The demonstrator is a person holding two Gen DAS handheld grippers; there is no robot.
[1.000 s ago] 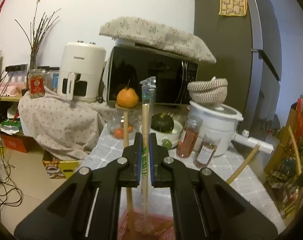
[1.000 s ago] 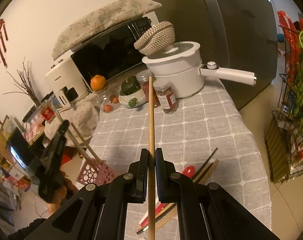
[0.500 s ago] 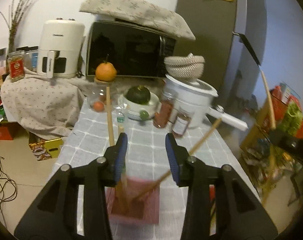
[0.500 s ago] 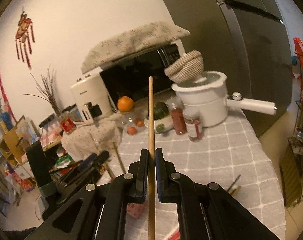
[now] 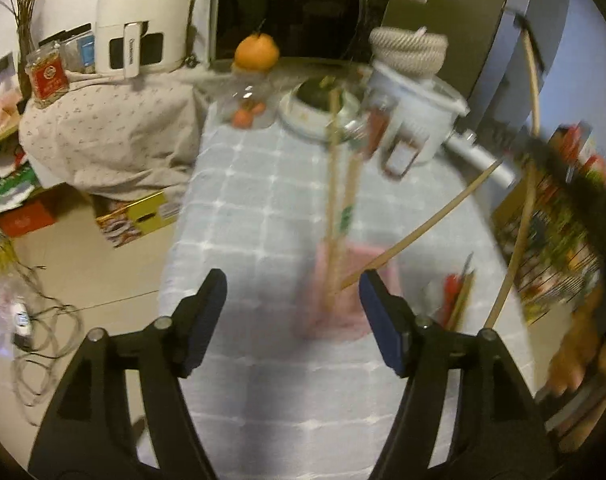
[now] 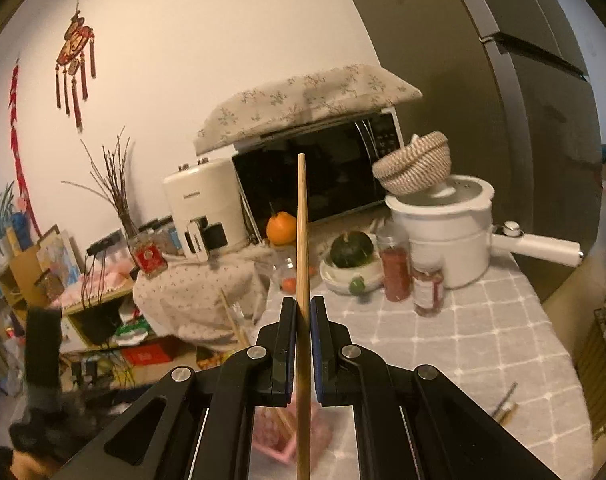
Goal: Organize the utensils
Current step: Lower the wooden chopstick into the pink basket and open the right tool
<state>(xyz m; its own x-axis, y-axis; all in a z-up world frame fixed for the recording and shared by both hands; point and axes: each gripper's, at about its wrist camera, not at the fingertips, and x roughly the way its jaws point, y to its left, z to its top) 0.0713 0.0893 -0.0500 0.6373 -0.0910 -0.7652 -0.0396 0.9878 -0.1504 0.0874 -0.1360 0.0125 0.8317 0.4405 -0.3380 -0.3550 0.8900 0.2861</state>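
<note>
My left gripper (image 5: pixel 293 312) is open and empty, pulled back above the pink holder (image 5: pixel 349 280) on the grey checked tablecloth (image 5: pixel 243 216). Several wooden chopsticks (image 5: pixel 333 200) stand in the holder. More utensils (image 5: pixel 459 296), one red, lie on the cloth right of it. My right gripper (image 6: pixel 301 344) is shut on a single wooden chopstick (image 6: pixel 301 232), held upright above the holder (image 6: pixel 287 432). In the left wrist view that chopstick (image 5: pixel 533 92) shows at the right, with the right gripper blurred.
At the table's back stand a white pot (image 6: pixel 451 236) with a woven bowl on it, two jars (image 6: pixel 427 292), a bowl with a green squash (image 6: pixel 349 248), an orange (image 6: pixel 281 228), a microwave (image 6: pixel 315 184) and an air fryer (image 6: pixel 203 212). A wire rack (image 5: pixel 555 240) stands right.
My left gripper opened, let go of the chopstick into the pink holder and drew back and up. My right gripper carried its chopstick left, over the holder.
</note>
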